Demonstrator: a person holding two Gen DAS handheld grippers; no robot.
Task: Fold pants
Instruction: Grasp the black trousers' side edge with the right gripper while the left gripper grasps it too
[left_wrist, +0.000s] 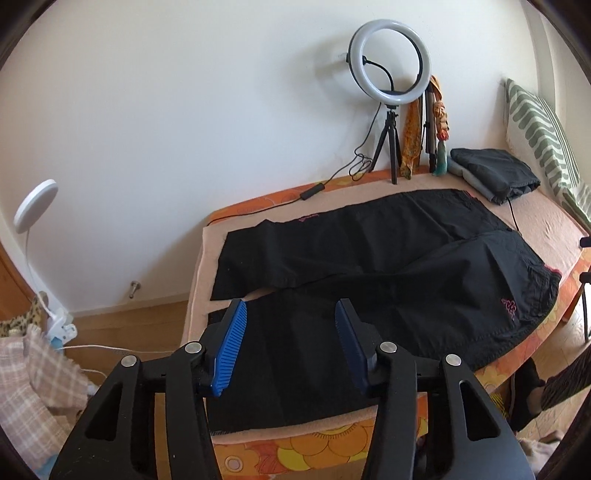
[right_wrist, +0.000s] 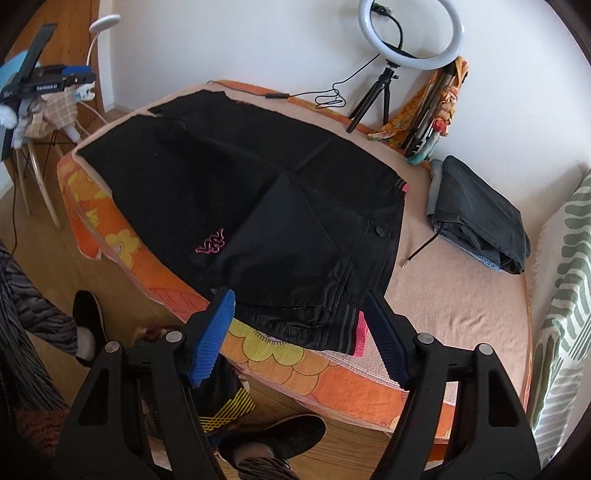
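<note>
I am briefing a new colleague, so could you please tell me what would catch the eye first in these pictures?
The black cotton pants with a pink logo dominate, spread flat across the orange flower-patterned bed, legs apart. Behind them, against the white wall, stands a round white ring light on a black tripod. In the foreground, each open hand-held gripper hovers at the near edge: left hand-held gripper over a leg, right hand-held gripper at the waistband.

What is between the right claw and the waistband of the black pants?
Nothing visible. The right claw is open and sits just in front of the waistband of the black pants, which overhangs the edge of the bed. The folded clothes lie off to the side.
</note>
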